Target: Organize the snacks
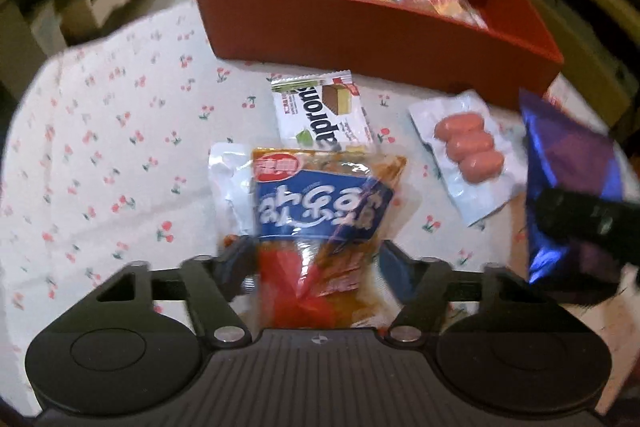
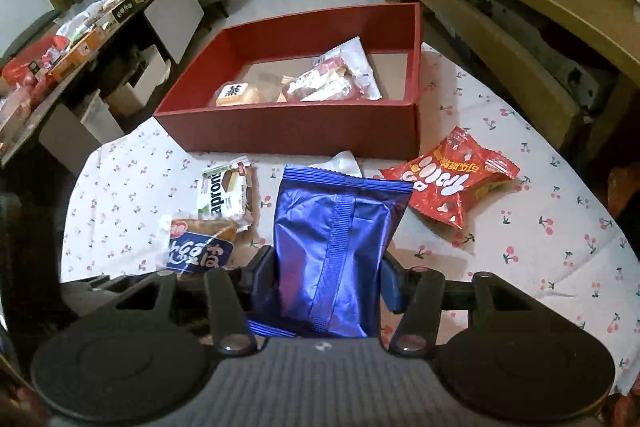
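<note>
The blue foil packet [image 2: 336,251] is clamped between the jaws of the right gripper [image 2: 326,275], held above the cloth just in front of the red box [image 2: 288,131]. A blue-labelled snack bag [image 1: 316,211] is clamped likewise in the left gripper [image 1: 316,263], nearer than the box. Slippery foil could slide from the pads in transit, or the two carried packets could collide at the box's front wall. The red pouch [image 2: 452,183], right of the box, is shown only by the right wrist view; the sausage pack [image 1: 468,147] only by the left.
</note>
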The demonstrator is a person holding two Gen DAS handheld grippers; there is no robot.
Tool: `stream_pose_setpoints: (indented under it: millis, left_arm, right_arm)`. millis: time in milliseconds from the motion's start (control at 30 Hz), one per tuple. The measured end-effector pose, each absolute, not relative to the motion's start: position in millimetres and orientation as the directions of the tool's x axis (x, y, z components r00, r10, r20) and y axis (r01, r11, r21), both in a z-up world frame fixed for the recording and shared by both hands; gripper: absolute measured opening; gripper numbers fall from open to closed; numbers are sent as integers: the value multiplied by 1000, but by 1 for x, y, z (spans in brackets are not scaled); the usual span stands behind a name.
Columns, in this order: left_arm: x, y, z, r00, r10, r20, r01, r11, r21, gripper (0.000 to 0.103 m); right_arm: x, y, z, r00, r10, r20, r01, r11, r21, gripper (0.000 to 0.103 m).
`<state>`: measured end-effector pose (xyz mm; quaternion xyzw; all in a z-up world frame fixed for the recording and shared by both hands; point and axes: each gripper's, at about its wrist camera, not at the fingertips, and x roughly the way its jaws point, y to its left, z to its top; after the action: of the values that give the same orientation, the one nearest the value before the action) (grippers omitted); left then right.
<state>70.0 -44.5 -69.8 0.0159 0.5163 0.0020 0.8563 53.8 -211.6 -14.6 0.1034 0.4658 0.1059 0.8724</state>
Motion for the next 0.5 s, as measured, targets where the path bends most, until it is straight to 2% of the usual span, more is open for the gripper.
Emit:
stream_pose_setpoints:
  millis: [67, 233, 500]
  left_arm:
    - [69, -40, -67, 457, 1, -889, 17, 1000, 10, 59]
    - [68, -35, -56, 447, -31, -894, 32, 999, -19, 50]
    - [64, -24, -52, 454, -89, -887, 42, 996, -78, 44]
  right_arm:
    - [53, -212, -14, 544, 285, -790, -93, 955, 281, 69]
    - [52, -209, -14, 547, 284, -788, -101, 956, 275, 69]
    - [56, -200, -16, 546, 268, -794, -101, 962, 255, 69]
